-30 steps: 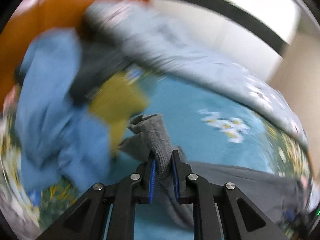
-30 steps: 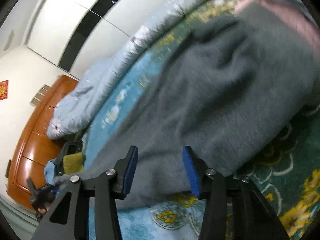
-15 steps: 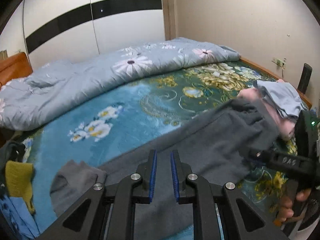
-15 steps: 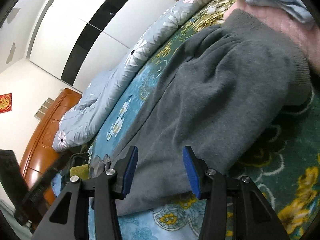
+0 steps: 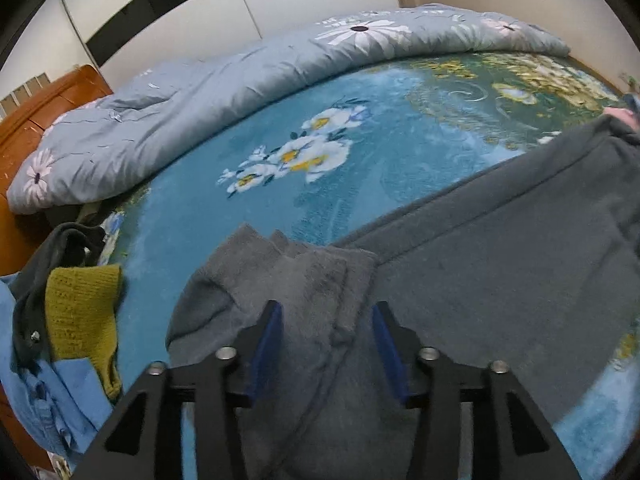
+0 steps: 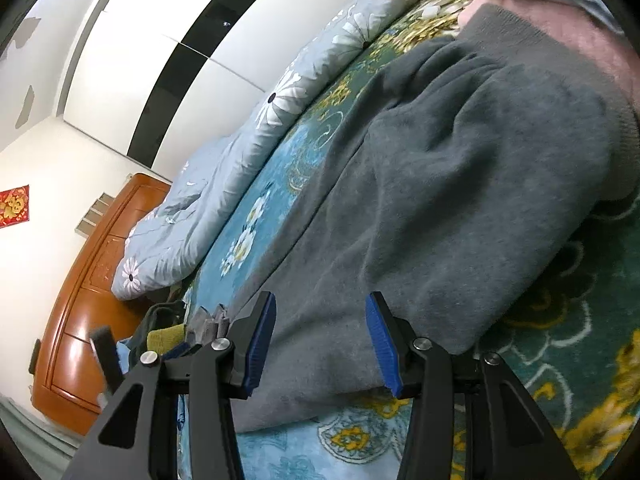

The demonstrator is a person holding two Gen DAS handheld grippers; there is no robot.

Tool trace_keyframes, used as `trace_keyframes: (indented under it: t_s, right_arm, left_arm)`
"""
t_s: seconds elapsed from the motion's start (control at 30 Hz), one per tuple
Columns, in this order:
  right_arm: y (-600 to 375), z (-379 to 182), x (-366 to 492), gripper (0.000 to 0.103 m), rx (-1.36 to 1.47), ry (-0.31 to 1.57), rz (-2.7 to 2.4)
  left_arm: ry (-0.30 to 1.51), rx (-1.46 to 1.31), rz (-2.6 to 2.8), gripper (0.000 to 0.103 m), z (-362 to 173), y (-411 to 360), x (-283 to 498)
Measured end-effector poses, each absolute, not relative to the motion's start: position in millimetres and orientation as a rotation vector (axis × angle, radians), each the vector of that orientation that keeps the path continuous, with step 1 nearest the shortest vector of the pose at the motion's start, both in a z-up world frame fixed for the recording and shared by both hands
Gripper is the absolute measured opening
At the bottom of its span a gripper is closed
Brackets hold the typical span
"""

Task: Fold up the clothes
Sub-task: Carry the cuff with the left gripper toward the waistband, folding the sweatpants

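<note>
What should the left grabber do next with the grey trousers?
Probably close the left hand-held gripper on the rumpled leg end of the grey trousers. Its jaws are opening with that cloth lying loose between them, still bunched.

Both fisheye views are evenly lit by soft indoor light, moderately bright, with no hard shadows. Straight lines bend strongly toward the dark circular rim of each picture. In the left wrist view, the blue floral bedspread (image 5: 320, 152) is sharp at centre, while the cloth toward the right rim beyond it smears with motion blur. In the right wrist view, a bright glare patch shines on the wooden headboard (image 6: 80, 320), left of the bedspread, and a dark blurred shape crosses beside it.
</note>
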State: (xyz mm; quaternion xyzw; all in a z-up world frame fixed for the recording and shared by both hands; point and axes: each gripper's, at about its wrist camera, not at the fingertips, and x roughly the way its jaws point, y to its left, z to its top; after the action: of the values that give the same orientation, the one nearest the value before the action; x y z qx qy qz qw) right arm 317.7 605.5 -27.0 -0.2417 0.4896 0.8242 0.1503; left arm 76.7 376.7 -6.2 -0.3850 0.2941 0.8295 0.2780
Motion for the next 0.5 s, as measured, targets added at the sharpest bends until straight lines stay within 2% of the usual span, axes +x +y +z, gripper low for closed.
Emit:
trace_keyframes:
  t_s: [0.13, 0.27, 0.37, 0.4, 0.47, 0.5]
  right_arm:
    - [606.7, -29.8, 315.0, 0.048, -0.701, 1.413, 2.355]
    - [607.2, -31.3, 310.4, 0.048, -0.698, 1.420, 2.349]
    - [607.3, -33.7, 304.4, 0.048, -0.702, 1.435, 2.348]
    - [606.9, -34.5, 302.0, 0.048, -0.705, 1.440, 2.349]
    - [605.9, -35.0, 298.5, 0.048, -0.714, 1.441, 2.355]
    - [605.2, -35.0, 297.2, 0.048, -0.718, 1.440, 2.358]
  left_arm:
    - [0.827, -1.078, 2.199, 0.057, -26.9, 385.3, 65.1]
    - [0.910, -1.021, 2.209, 0.057, -38.3, 390.3, 70.3]
    - [0.907, -0.991, 2.207, 0.056, -39.4, 387.1, 70.3]
    - [0.890, -1.000, 2.210, 0.055, -38.3, 385.3, 68.1]
    - [0.874, -1.009, 2.228, 0.040, -35.8, 382.9, 64.9]
    - [0.860, -1.013, 2.233, 0.039, -34.4, 381.8, 63.5]
